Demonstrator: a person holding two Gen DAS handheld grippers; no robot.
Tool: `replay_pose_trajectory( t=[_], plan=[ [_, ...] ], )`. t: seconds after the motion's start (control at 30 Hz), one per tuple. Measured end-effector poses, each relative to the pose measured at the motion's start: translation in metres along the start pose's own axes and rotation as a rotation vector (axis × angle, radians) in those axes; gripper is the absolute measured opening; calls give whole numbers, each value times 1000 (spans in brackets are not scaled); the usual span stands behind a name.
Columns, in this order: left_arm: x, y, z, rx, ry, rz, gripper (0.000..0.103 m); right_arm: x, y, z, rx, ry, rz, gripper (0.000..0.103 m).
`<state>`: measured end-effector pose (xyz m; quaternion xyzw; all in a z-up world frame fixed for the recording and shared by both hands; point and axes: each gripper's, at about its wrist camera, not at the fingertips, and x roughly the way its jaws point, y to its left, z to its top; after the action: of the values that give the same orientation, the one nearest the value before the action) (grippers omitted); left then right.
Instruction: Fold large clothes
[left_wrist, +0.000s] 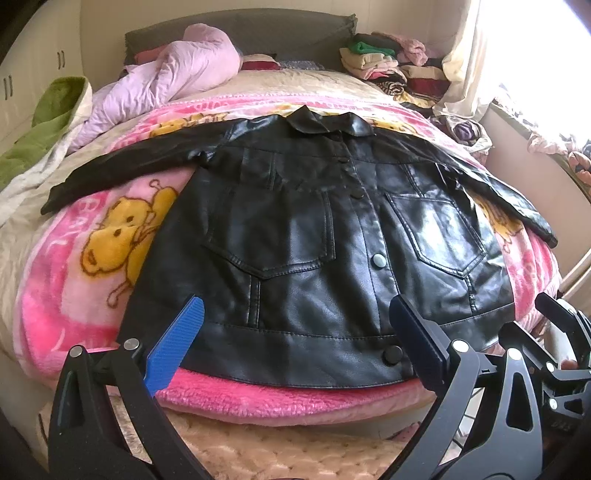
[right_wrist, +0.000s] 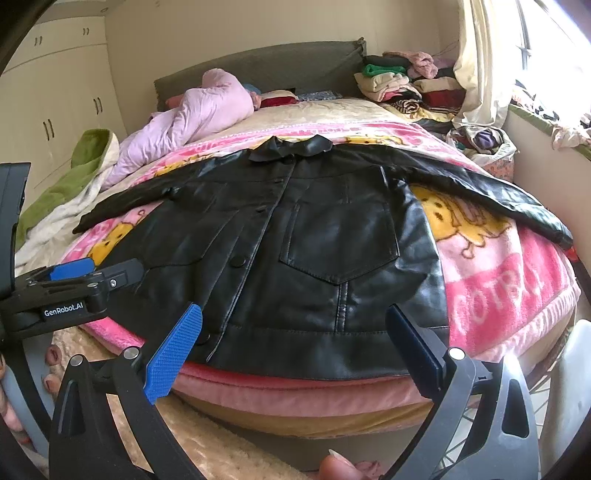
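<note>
A black leather jacket (left_wrist: 295, 221) lies front up and buttoned on a pink cartoon blanket (left_wrist: 74, 295), with its sleeves spread out to both sides and its collar at the far end. My left gripper (left_wrist: 297, 301) hangs open over the jacket's hem near the left front, with nothing between its blue fingers (left_wrist: 177, 347). In the right wrist view the jacket (right_wrist: 314, 240) fills the middle. My right gripper (right_wrist: 294, 308) is open above the hem on the right half, holding nothing. The left gripper (right_wrist: 92, 277) shows at the left edge of that view.
A lilac quilt (left_wrist: 177, 74) and a green-and-cream blanket (left_wrist: 48, 122) lie at the bed's far left. Stacks of folded clothes (left_wrist: 388, 62) sit at the back right by the headboard. A curtain and a window sill (right_wrist: 546, 122) are on the right, wardrobes (right_wrist: 55, 92) on the left, and a beige rug (left_wrist: 277, 450) below.
</note>
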<state>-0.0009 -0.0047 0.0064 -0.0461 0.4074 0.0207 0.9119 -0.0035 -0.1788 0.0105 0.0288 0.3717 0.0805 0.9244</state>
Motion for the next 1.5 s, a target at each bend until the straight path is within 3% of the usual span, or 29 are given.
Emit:
replay_pose_trajectory(
  t=[1.5],
  plan=[
    [0,2,0,12,-4,-12,94,8,4,-3,-9,6,-10,99]
  ],
)
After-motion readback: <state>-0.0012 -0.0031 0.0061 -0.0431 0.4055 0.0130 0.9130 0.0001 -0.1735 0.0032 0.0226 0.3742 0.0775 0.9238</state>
